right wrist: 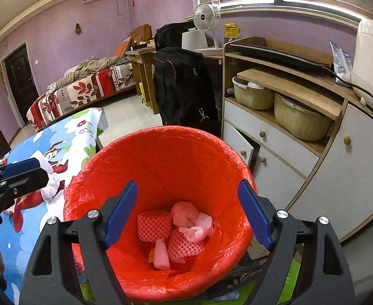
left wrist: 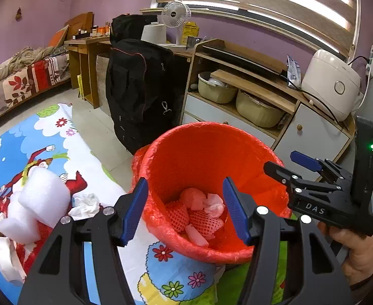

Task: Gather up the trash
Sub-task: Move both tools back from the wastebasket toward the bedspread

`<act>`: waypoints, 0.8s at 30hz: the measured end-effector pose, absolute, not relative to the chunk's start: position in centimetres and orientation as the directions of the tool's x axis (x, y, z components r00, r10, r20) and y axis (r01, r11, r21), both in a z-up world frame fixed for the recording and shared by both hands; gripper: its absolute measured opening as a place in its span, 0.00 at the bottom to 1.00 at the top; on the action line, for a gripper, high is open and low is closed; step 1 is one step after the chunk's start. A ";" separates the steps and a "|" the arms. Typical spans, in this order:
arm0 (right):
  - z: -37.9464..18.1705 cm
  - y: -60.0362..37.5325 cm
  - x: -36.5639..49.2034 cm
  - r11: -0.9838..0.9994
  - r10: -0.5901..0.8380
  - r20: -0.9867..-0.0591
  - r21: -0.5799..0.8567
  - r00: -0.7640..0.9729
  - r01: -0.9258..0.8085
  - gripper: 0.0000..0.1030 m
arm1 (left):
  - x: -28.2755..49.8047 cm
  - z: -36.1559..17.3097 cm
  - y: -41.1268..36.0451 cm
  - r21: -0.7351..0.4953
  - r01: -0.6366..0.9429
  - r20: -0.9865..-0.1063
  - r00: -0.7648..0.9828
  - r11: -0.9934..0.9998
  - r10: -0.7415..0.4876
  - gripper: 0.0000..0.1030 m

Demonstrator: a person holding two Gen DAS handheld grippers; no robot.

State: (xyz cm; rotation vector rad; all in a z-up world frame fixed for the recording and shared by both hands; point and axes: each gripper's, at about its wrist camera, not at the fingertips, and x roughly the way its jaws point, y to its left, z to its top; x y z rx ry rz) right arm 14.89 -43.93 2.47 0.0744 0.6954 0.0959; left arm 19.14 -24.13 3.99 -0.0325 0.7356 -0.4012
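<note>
Trash [right wrist: 179, 231] lies at the bottom of the red-lined bin [right wrist: 161, 157]: netted foam sleeves and crumpled tissue. The bin stands at the tabletop [left wrist: 21, 152] edge, seemingly so scraps can drop straight in. Both tools hover over its mouth; the left hand-held gripper [left wrist: 186, 208] and right hand-held gripper [right wrist: 186, 213] are released, nothing between their jaws. Only the left view shows white foam [left wrist: 41, 198] and a tissue wad [left wrist: 86, 204] left of the bin, likely next.
</note>
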 end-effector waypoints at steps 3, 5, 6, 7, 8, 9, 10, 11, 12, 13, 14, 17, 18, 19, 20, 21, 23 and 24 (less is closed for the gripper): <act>2.7 -43.7 14.6 0.992 0.119 -0.631 0.104 0.766 -0.069 0.79 | 18.7 4.2 -23.6 -0.163 0.332 -0.641 0.680 0.929 -0.356 0.57; 2.8 -43.4 14.4 0.991 0.128 -0.629 0.106 0.767 -0.079 0.80 | 18.3 4.3 -23.1 -0.157 0.324 -0.637 0.689 0.933 -0.346 0.57; 2.9 -43.2 14.3 0.991 0.131 -0.628 0.106 0.767 -0.082 0.80 | 18.1 4.4 -22.9 -0.154 0.320 -0.635 0.693 0.935 -0.341 0.57; 3.0 -43.0 14.2 0.990 0.136 -0.627 0.107 0.767 -0.088 0.81 | 17.8 4.5 -22.4 -0.150 0.310 -0.632 0.700 0.939 -0.332 0.57; 3.0 -42.8 14.0 0.990 0.140 -0.626 0.108 0.767 -0.093 0.81 | 17.7 4.5 -22.2 -0.150 0.304 -0.631 0.703 0.941 -0.328 0.57; 3.1 -42.5 13.9 0.989 0.147 -0.625 0.110 0.766 -0.100 0.81 | 17.5 4.6 -21.8 -0.152 0.296 -0.630 0.706 0.943 -0.323 0.57; 3.1 -42.2 13.8 0.988 0.155 -0.625 0.111 0.765 -0.109 0.81 | 17.3 4.6 -21.3 -0.156 0.286 -0.629 0.709 0.945 -0.319 0.57; 3.1 -41.9 13.6 0.987 0.161 -0.625 0.110 0.764 -0.118 0.82 | 17.1 4.7 -20.8 -0.158 0.278 -0.628 0.712 0.948 -0.313 0.57; 3.2 -41.6 13.5 0.986 0.168 -0.626 0.109 0.762 -0.128 0.82 | 16.9 4.8 -20.4 -0.157 0.270 -0.626 0.716 0.950 -0.307 0.57; 3.1 -41.3 13.5 0.985 0.174 -0.626 0.110 0.760 -0.134 0.83 | 16.5 4.9 -19.8 -0.155 0.258 -0.624 0.723 0.954 -0.297 0.57; 3.1 -40.9 13.4 0.983 0.185 -0.627 0.113 0.757 -0.146 0.84 | 16.3 5.0 -19.4 -0.153 0.250 -0.622 0.728 0.956 -0.290 0.57; 3.2 -40.1 13.0 0.979 0.202 -0.627 0.115 0.752 -0.166 0.84 | 15.3 5.2 -17.8 -0.142 0.213 -0.616 0.745 0.967 -0.255 0.57; 3.2 -39.7 12.9 0.978 0.209 -0.628 0.117 0.750 -0.175 0.84 | 15.1 5.2 -17.4 -0.143 0.206 -0.615 0.748 0.968 -0.250 0.57; 3.2 -39.5 12.9 0.976 0.214 -0.628 0.118 0.748 -0.181 0.84 | 14.7 5.2 -16.8 -0.143 0.193 -0.615 0.751 0.971 -0.240 0.57; 3.1 -39.2 12.8 0.975 0.221 -0.629 0.119 0.746 -0.188 0.84 | 14.4 5.2 -16.2 -0.142 0.179 -0.615 0.755 0.974 -0.229 0.57; 3.1 -38.9 12.7 0.973 0.227 -0.629 0.120 0.743 -0.196 0.84 | 14.1 5.1 -15.7 -0.142 0.169 -0.615 0.757 0.975 -0.221 0.57; 3.0 -38.0 12.4 0.969 0.244 -0.631 0.121 0.736 -0.216 0.85 | 13.4 4.9 -14.5 -0.143 0.143 -0.616 0.761 0.979 -0.201 0.57; 3.0 -37.7 12.4 0.967 0.251 -0.633 0.122 0.733 -0.225 0.85 | 13.1 4.8 -14.0 -0.143 0.134 -0.616 0.763 0.981 -0.194 0.57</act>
